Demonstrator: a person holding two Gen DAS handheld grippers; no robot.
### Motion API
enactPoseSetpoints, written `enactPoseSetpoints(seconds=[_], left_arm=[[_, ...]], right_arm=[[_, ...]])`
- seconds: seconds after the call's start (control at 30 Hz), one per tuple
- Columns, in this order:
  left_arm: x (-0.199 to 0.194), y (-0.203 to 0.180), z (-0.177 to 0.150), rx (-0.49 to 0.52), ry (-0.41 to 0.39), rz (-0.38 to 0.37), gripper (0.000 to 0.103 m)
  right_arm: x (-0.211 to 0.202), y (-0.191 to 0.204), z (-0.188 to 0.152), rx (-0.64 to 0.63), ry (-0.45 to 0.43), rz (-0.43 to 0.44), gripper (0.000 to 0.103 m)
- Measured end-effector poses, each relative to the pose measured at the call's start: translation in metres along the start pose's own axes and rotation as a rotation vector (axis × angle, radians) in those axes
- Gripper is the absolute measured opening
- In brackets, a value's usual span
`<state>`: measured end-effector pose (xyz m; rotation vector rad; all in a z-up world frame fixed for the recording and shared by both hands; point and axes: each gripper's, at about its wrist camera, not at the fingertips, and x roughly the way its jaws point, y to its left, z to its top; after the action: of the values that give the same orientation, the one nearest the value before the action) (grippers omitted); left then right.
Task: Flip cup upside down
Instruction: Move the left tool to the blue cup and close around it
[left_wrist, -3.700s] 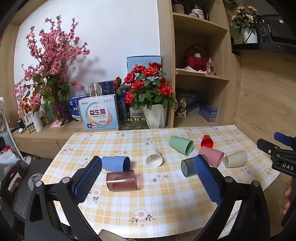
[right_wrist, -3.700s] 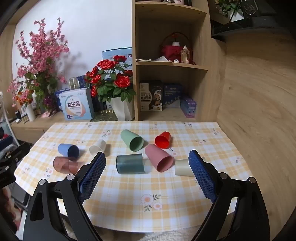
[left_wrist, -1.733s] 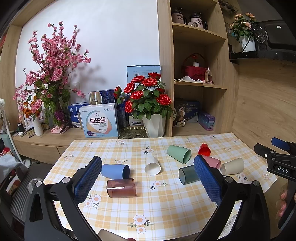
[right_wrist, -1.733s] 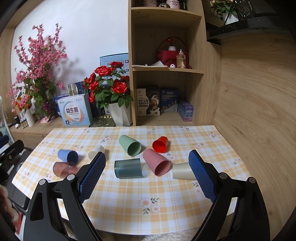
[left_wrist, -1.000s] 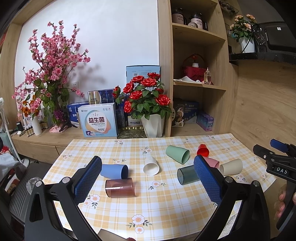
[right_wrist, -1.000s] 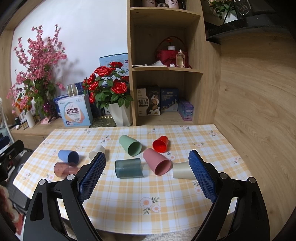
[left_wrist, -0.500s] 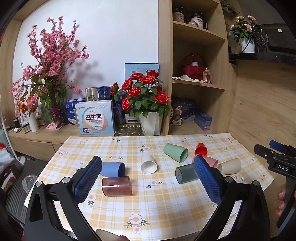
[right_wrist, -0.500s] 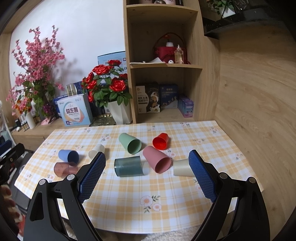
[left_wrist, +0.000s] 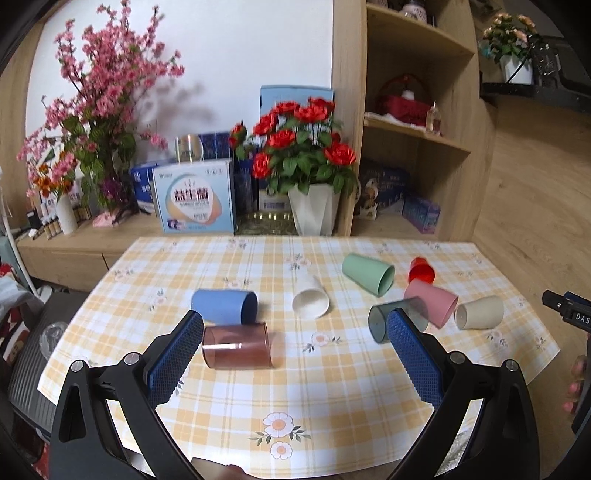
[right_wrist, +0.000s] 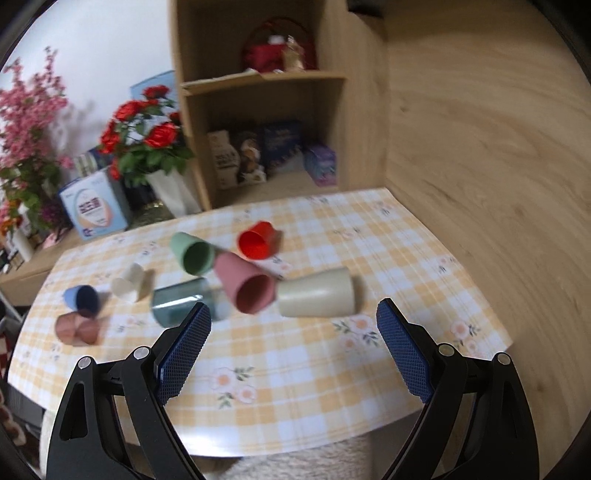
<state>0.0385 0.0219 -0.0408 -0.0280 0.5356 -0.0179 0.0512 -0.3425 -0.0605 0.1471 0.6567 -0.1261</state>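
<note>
On checked table (left_wrist: 332, 398) eight cups lie sideways, empty; both grippers' jaws wide apart, holding nothing

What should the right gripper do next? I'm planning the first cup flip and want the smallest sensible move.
Probably ease the right gripper forward and down toward the beige cup. That cup lies on its side nearest the open jaws, roughly centred between them, and neither gripper holds anything. The view is motion-blurred, so exact alignment is uncertain.
</note>
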Motion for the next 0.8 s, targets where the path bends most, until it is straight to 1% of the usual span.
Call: enactPoseSetpoints(seconds=[0.1, 0.17, 0.37, 0.57, 0.73, 0.77, 0.8], left_arm=[[0.015, 0.006, -0.004, -0.01, 0.043, 0.005, 0.097], [0.022, 0.01, -0.005, -0.016, 0.067, 0.017, 0.097], [0.043, 0.035, -0.009, -0.091, 0.134, 0.045, 0.097], [0.059, 0.06, -0.01, -0.164, 0.183, 0.08, 0.097], [0.075, 0.083, -0.006, -0.265, 0.244, 0.072, 0.097], [0.081, 0.088, -0.004, -0.293, 0.259, 0.064, 0.097], [0.091, 0.097, 0.0, -0.344, 0.285, 0.05, 0.097]], right_arm=[[0.013, -0.009, 0.0, 0.026, 0.007, -0.023, 0.088], [0.02, -0.011, 0.0, 0.035, 0.008, -0.022, 0.088], [0.043, -0.004, 0.0, 0.031, 0.046, 0.005, 0.088], [0.066, 0.007, -0.009, 0.021, 0.098, 0.059, 0.088], [0.082, 0.013, -0.014, 0.01, 0.134, 0.075, 0.088], [0.085, 0.014, -0.015, 0.008, 0.139, 0.077, 0.088], [0.089, 0.015, -0.016, 0.006, 0.145, 0.081, 0.088]])
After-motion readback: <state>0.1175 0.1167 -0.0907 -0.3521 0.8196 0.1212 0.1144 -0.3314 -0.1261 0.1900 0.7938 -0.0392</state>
